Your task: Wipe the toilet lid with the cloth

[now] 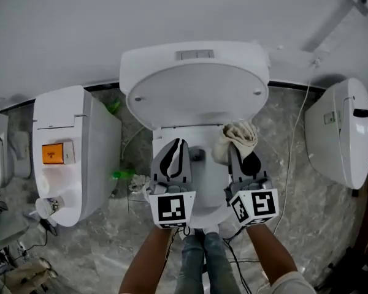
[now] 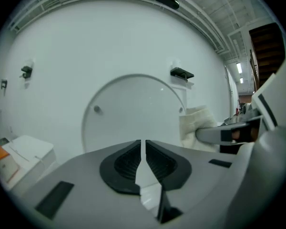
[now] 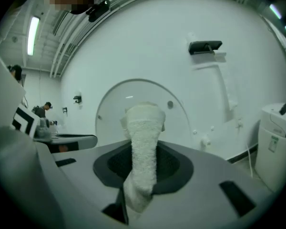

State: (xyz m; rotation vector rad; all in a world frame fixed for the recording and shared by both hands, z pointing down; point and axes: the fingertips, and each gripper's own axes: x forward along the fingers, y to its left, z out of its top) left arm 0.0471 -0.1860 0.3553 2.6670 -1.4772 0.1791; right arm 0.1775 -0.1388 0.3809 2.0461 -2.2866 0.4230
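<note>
Cloth (image 1: 240, 132) (cream terry, bunched) sits pinched in the jaws of the right gripper (image 1: 239, 149), just before the lower right edge of the upright toilet lid (image 1: 196, 94). Beside it, the left gripper (image 1: 176, 144) has its jaws pressed together on nothing.

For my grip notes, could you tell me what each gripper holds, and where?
The right gripper clamps the cloth by a bunched strip; the left gripper is shut and empty.

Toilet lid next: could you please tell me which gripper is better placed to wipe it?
Right. The right gripper is shut on the cloth, facing the raised toilet lid. The left gripper is shut on nothing, so it has nothing to wipe with.
</note>
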